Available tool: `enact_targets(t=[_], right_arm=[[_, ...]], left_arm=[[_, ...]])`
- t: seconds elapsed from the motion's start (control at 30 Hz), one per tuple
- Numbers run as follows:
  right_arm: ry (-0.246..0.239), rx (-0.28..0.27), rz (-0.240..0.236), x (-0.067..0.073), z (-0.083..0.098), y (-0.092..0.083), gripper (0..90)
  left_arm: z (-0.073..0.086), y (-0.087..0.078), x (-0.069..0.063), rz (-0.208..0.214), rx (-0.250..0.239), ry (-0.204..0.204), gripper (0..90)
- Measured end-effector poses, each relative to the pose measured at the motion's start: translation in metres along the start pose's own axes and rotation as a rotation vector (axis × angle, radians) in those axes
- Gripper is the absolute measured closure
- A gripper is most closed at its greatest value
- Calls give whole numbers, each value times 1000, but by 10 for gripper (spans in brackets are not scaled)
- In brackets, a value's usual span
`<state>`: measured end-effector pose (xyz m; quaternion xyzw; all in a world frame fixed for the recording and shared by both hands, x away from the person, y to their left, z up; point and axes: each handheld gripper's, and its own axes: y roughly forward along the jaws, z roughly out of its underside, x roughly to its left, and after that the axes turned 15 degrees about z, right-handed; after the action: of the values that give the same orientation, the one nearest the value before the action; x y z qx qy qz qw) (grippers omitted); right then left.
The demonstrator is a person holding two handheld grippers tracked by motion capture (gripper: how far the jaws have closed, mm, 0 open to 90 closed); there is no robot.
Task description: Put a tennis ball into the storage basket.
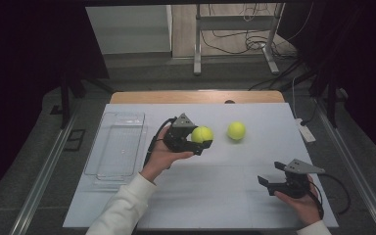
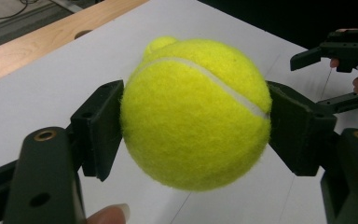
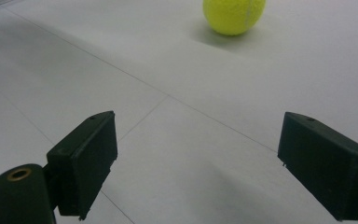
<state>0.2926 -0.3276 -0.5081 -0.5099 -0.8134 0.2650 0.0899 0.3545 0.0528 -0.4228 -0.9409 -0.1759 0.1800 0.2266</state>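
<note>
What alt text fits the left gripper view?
A yellow tennis ball sits clamped between the left gripper's two black jaws above the white table. The right gripper stands open at the upper right.

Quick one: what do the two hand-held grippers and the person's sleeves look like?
Both are matte black with two blocky rectangular jaws. The left hand-held gripper and right hand-held gripper each carry a grey three-cornered plate on top and trail a black cable. Brass-coloured inserts sit in the jaw arms in both gripper views. Both sleeves are white, left sleeve and right sleeve.
</note>
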Motion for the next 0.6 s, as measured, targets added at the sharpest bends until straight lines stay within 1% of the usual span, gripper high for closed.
enact_targets(t=[0.6], right_arm=[[-2, 0, 1, 0, 0, 0, 124]], left_arm=[[-5, -19, 1, -12, -50, 1, 267]])
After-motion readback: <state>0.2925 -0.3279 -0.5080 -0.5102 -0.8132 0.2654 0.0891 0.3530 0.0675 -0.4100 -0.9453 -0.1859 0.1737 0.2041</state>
